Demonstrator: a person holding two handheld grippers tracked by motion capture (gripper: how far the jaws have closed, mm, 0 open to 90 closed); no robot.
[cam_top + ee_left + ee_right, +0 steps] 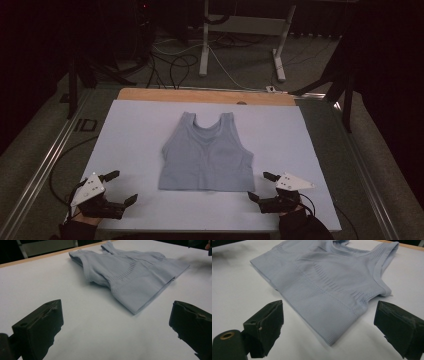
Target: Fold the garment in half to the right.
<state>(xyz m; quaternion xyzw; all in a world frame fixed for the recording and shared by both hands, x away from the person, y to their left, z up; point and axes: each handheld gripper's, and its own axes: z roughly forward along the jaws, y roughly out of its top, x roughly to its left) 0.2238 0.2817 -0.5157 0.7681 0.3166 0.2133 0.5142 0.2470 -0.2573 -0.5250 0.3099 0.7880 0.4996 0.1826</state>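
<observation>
Approach step: crop top (207, 152) lies flat mid-mat (130, 130); left gripper (120, 187) and right gripper (260, 186) (jaws wide, empty) flank its hem; next, likely pinch both hem corners

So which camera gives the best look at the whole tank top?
The high view: the tank top lies flat and complete, both straps and hem visible. The left gripper view shows it at a slant from one hem corner; the right gripper view crops its far edge.
</observation>
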